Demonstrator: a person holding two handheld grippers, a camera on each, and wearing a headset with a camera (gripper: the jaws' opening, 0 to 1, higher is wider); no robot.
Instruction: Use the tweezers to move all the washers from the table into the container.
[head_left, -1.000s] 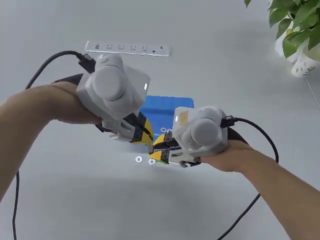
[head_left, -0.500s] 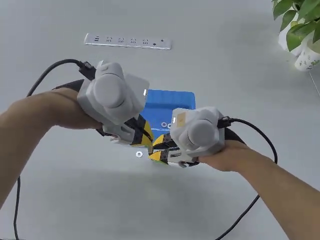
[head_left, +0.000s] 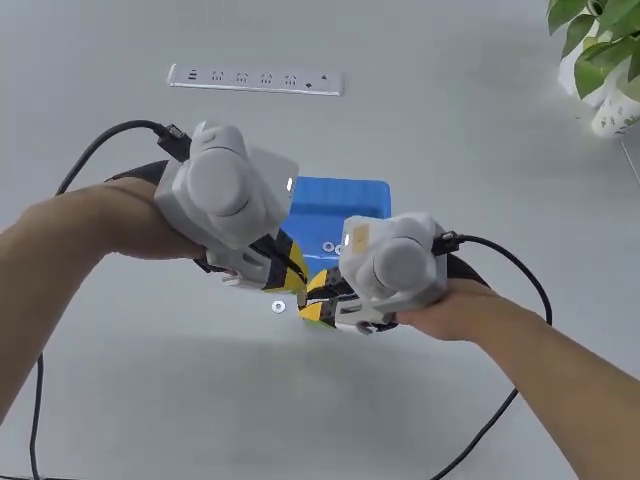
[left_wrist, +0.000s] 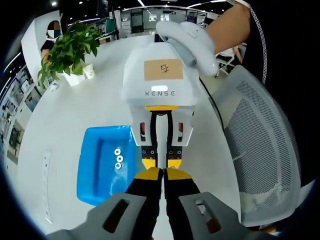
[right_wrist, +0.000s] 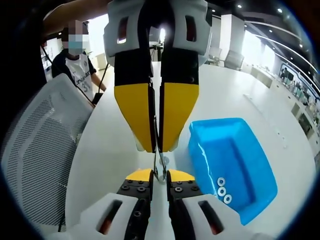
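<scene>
My left gripper (head_left: 296, 274) and right gripper (head_left: 316, 300) meet tip to tip in front of the blue container (head_left: 350, 196). Thin metal tweezers (right_wrist: 156, 150) run between the left gripper's yellow jaws and down into my right gripper (right_wrist: 160, 176), whose jaws stand close on either side of them. In the left gripper view my left gripper (left_wrist: 162, 173) is shut and faces the other one. Three washers (left_wrist: 118, 158) lie inside the container (left_wrist: 92, 175). One washer (head_left: 278, 307) lies on the table just left of the jaws. A small ring (right_wrist: 165, 161) shows by the tweezers' tips.
A white power strip (head_left: 255, 80) lies at the far side of the table. A potted plant (head_left: 600, 60) stands at the back right. Cables trail from both grippers. A mesh office chair (left_wrist: 260, 145) stands beside the table, and a person (right_wrist: 75, 65) is beyond it.
A second washer, seen beside the right gripper's jaws a second ago, is now out of sight behind them. The camera has shifted; both grippers stay nearly in place.
</scene>
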